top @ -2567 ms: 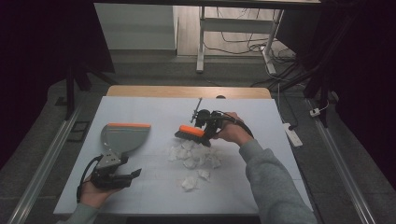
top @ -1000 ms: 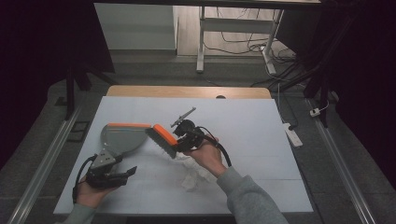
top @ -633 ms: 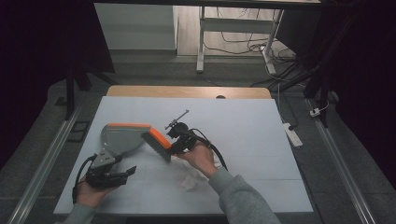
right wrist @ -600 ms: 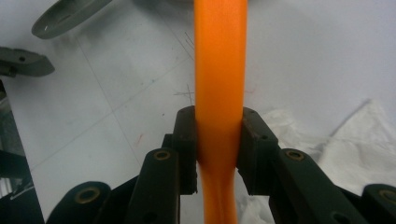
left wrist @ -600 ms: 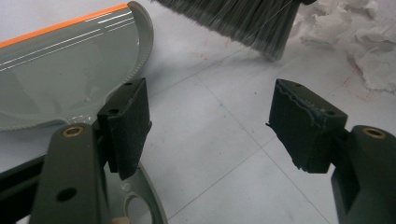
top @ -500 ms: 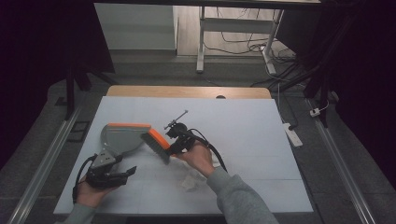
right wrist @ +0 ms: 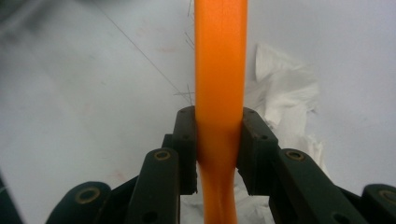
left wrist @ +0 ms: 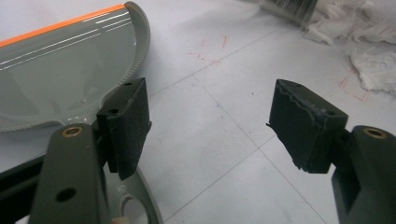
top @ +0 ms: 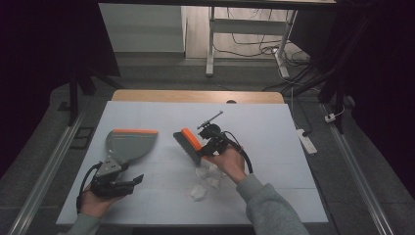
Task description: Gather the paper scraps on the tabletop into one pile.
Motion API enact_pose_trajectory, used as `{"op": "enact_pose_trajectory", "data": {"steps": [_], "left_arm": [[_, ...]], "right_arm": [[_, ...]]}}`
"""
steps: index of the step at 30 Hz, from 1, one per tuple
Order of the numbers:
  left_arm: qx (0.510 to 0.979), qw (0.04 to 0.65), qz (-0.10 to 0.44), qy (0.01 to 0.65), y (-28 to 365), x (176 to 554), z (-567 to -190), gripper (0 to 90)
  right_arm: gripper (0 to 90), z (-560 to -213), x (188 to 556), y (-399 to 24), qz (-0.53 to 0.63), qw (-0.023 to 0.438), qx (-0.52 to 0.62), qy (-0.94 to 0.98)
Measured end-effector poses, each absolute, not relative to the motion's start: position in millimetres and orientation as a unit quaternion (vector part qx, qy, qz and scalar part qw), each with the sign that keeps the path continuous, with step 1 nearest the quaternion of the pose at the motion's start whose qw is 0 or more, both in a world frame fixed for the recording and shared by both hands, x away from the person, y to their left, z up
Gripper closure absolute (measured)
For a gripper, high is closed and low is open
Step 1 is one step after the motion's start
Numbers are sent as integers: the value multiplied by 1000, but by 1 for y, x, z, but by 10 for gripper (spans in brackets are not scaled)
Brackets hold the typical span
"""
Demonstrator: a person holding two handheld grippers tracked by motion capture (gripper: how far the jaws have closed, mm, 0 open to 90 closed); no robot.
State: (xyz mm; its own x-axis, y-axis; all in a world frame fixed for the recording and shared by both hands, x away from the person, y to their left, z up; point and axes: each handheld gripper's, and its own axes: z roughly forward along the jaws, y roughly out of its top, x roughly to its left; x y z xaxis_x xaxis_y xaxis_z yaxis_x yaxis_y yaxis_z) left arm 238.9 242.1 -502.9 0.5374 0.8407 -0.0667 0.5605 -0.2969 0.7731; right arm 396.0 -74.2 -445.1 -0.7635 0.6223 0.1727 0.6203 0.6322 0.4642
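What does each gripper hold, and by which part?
The right gripper clamps the brush by its orange handle. The left gripper is open, beside the dustpan, holding nothing.

I am finding no readable text, label, brand or number anywhere. I am seeing only faint red scribbles on the pale blue-white tabletop (left wrist: 212,53), spelling nothing.

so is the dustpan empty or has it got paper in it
Empty: the dustpan shows a bare grey tray in the left gripper view, and the paper scraps lie on the table by the brush.
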Motion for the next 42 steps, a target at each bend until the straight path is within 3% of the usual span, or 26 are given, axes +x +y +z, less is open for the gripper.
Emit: {"op": "enact_pose_trajectory", "data": {"steps": [7, 11, 27, 42], "left_arm": [[785, 390, 180, 447, 242, 239, -503, 297], [785, 390, 180, 447, 242, 238, -503, 297], [783, 390, 182, 449, 245, 239, -504, 297], [783, 389, 181, 450, 245, 239, -504, 297]], "right_arm": [[708, -399, 384, -99, 317, 22, 330, 889], [708, -390, 374, -110, 314, 16, 317, 895], [708, -426, 305, -99, 212, -70, 190, 956], [709, -452, 294, -77, 146, -66, 151, 975]]}}
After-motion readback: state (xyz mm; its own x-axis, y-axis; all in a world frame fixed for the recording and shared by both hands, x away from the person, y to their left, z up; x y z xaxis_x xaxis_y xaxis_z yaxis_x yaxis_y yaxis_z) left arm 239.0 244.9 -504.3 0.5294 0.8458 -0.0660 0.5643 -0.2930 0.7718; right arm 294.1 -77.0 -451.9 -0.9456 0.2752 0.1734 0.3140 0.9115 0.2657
